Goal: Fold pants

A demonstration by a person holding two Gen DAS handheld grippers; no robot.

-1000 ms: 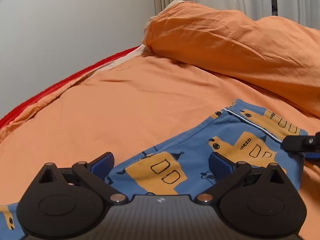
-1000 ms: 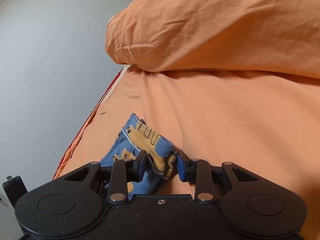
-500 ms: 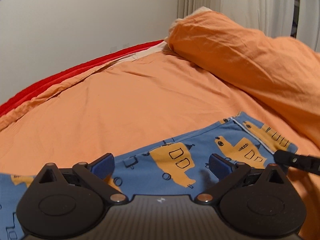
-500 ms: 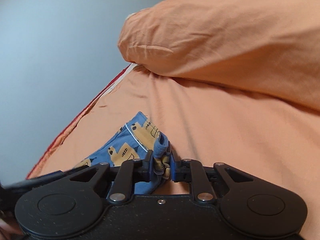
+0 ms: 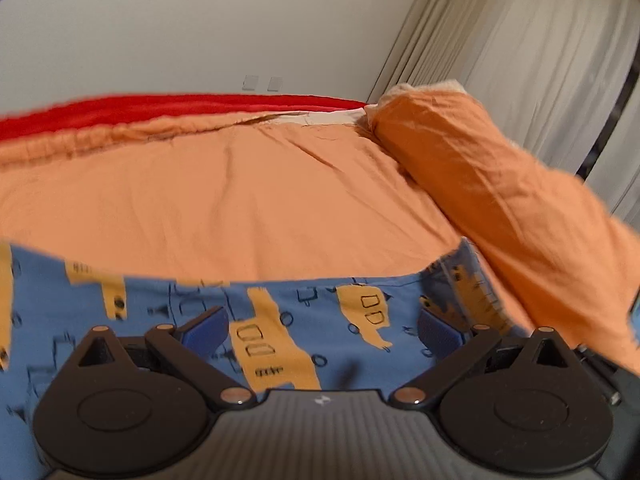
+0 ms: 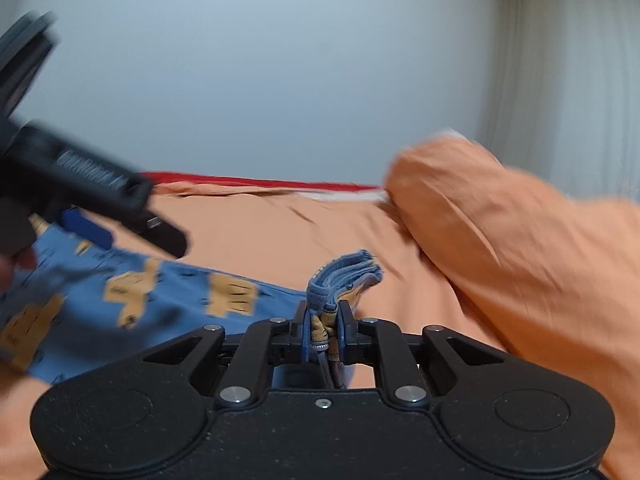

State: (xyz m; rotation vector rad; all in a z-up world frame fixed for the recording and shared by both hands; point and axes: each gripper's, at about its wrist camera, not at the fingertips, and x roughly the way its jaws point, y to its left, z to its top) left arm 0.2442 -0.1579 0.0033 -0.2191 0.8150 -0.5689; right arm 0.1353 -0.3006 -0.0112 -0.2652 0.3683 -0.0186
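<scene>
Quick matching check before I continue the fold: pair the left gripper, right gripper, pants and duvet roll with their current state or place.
Column one:
1. left gripper
2. right gripper
3. pants
4. duvet roll

Column two:
A. bunched orange, at the right of the bed
B. shut on a gathered fabric edge
C. blue with orange print, spread on the sheet
D. open, above the cloth

Pairs: 1-D, 2-B, 3-C, 4-A

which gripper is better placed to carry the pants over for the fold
Right. The right gripper is already shut on the bunched end of the pants, while the left gripper hangs open above the flat fabric, gripping nothing.
</scene>
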